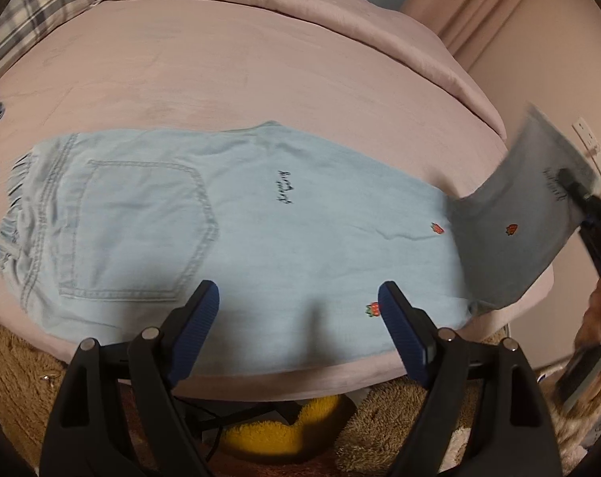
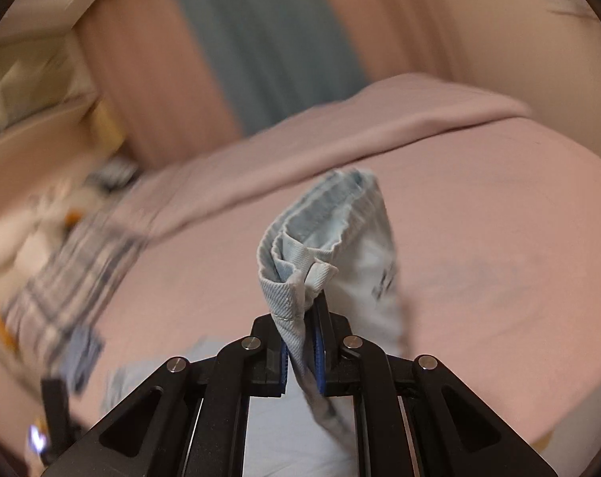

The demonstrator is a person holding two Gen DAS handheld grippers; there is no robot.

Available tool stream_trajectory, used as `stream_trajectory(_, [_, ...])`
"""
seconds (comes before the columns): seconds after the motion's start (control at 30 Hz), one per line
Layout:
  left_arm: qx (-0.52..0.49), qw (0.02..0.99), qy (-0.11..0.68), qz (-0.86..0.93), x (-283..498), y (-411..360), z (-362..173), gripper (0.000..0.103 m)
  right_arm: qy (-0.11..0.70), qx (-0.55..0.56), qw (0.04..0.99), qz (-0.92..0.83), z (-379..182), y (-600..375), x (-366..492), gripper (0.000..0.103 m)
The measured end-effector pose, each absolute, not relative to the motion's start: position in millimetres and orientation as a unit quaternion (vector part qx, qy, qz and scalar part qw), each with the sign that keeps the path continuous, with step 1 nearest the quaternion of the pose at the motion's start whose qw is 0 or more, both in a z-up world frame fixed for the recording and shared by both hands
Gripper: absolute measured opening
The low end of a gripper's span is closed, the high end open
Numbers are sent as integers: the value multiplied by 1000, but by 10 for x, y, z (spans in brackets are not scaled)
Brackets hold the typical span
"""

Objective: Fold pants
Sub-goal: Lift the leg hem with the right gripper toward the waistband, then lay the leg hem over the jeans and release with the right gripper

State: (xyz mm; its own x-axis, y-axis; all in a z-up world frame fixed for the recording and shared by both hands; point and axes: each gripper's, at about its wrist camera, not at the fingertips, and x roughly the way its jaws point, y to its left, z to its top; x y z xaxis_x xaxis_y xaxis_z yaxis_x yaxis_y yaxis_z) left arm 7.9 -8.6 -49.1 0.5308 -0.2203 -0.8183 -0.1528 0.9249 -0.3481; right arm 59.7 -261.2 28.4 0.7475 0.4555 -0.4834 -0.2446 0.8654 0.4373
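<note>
A: Left wrist view first. Left gripper [image 1: 298, 302] wide open, gripping nothing, hanging just above the near edge of the pants [image 1: 220, 214] spread flat on the pink bed [image 1: 220, 67]. Back pocket [image 1: 141, 222] ahead and to the left of the fingers; waistband further left. Off to the right, leg end lifted clear of the bed, pinched by the right gripper [image 1: 570, 183], blurred.

B: Risk there?

A: Nothing pinning the flat part. Likely to drag the whole garment toward the lifted side, skewing the fold line. Near edge already close to the mattress edge; could slide off toward the yellow thing [image 1: 284, 429] on the floor below.

B: Right wrist view?

A: Right gripper [image 2: 302, 338] clenched on the hem [image 2: 300, 262] of the pants [image 2: 364, 262], bunched layers standing up just ahead of the pads. Bed [image 2: 479, 258] beyond and beneath.

B: Hazard?

A: Thin bite near the corner only. Could slip under a fast swing, or one layer could pull free, leaving the legs misaligned when laid over.
</note>
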Motion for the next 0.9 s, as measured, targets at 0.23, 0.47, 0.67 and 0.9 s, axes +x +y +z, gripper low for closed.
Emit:
stream_trajectory(0.23, [-202,851,485,-7,-6,72,-495,83,405,89,870,265,-328,-1527,775,12])
stream_trajectory(0.47, [-210,846,489,-12,-8,128,-545,84,487,49,834,254,-829,-1251,684,12])
stream_trajectory(0.67, [-225,840,492,-40,139,161,-529,85,500,42,822,271,-694,-1257,670,44])
stream_trajectory(0.9, [-247,819,501,-129,540,-89,-627,84,446,76,856,251,-434,-1740,488,67])
